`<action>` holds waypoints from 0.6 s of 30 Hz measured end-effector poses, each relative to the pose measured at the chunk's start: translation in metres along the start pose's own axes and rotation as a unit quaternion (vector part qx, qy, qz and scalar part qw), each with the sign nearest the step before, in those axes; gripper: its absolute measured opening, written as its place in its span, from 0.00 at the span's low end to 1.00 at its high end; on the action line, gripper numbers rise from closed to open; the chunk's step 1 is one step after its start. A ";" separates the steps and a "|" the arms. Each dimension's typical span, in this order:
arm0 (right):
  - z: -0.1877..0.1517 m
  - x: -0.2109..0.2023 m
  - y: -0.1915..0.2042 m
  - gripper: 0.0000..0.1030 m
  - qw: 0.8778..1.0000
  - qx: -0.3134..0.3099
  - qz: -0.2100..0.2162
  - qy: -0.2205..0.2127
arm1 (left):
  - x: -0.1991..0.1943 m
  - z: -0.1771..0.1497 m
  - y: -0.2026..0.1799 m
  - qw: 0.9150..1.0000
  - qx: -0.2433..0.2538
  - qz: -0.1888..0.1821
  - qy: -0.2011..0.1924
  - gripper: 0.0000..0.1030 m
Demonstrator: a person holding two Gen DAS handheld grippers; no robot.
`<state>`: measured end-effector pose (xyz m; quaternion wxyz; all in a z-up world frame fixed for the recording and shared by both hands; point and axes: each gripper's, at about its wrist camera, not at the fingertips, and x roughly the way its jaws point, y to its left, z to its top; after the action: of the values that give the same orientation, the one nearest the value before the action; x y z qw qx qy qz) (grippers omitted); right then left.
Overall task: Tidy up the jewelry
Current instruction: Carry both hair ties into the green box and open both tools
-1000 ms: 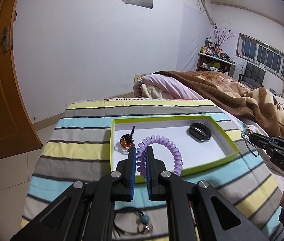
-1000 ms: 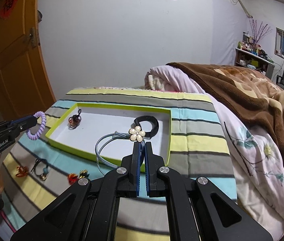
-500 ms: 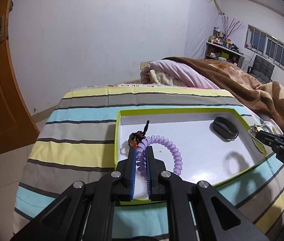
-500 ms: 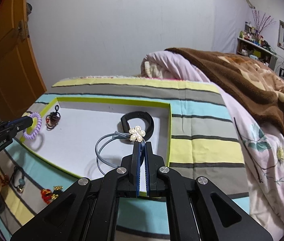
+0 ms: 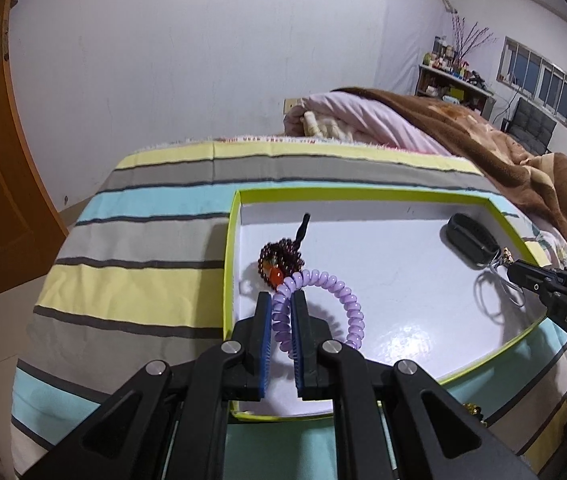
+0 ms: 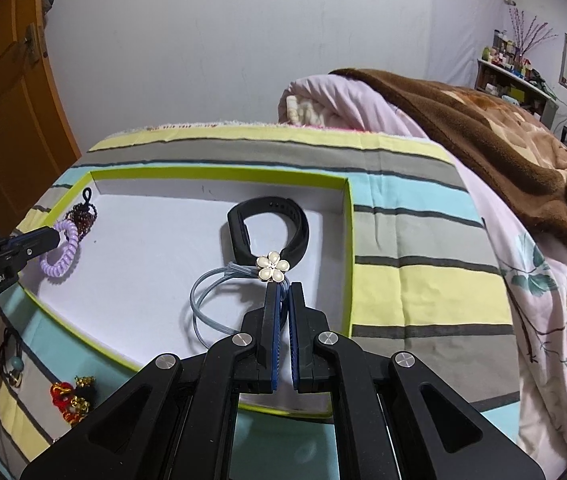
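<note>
Left tool: clamped on purple coil bracelet, loop hanging right of the blue pads, over the near-left part of the tray. Right tool: clamped on grey-blue cord hair tie just below its pearl flower, loops trailing left over the tray floor; contact with the floor not discernible.

Near, outside the tray's front rim, on the striped cover: red-and-gold knot charm, black cord with teal bead.

Tray: shallow, white floor, lime rim, long axis left to right across the bed. Middle of floor bare.

Inside, left: dark red bead bracelet, black tassel pointing away. Inside, far right: black wristband, on edge, near the right wall.

Beyond: pink quilt, brown blanket, white wall.
</note>
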<state>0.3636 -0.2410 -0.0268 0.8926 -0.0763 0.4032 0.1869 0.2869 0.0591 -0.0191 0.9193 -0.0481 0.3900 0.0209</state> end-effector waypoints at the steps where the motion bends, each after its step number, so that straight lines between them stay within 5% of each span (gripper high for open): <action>1: 0.000 0.002 0.000 0.03 1.000 -0.001 0.002 0.003 | 0.000 0.000 0.000 1.000 0.000 0.000 -0.001 0.10; 7: -0.001 0.002 0.004 0.08 1.000 -0.007 0.004 0.008 | -0.001 -0.001 0.001 1.000 -0.002 -0.003 0.001 0.10; 11: -0.003 -0.005 0.005 0.25 1.000 -0.006 0.004 -0.001 | -0.004 -0.001 0.003 1.000 -0.007 -0.003 0.003 0.11; 18: -0.006 -0.024 0.007 0.26 1.000 0.002 0.011 -0.014 | -0.026 -0.005 0.003 1.000 -0.006 -0.008 -0.016 0.18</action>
<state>0.3419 -0.2430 -0.0130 0.8961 -0.0670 0.3921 0.1971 0.2655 0.0620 -0.0043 0.9254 -0.0561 0.3745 0.0169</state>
